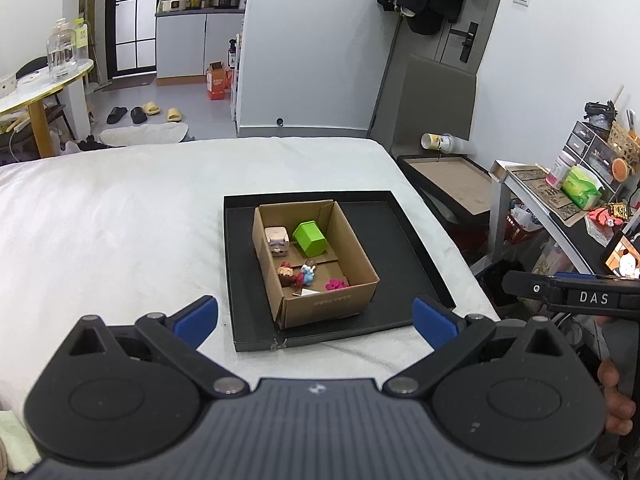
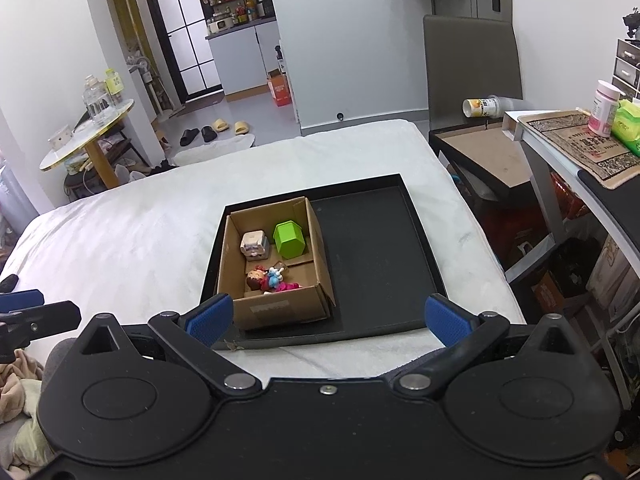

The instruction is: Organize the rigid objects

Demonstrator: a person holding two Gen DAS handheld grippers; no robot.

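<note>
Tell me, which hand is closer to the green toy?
Probably left: the box with the green toy lies centred between its open fingers. From the right gripper, the box sits off to its left.

1. The open brown box (image 1: 320,280) is of matt corrugated cardboard.
2. The flat black tray (image 1: 384,240) has a dull, smooth surface.
3. The white bed cover (image 1: 120,220) is soft cloth with light wrinkles.
4. The green house-shaped block (image 1: 311,237) looks like smooth plastic.
5. The blue fingers (image 1: 434,322) have a fine rough texture; the black gripper arms are matt plastic with shiny metal pins.
</note>
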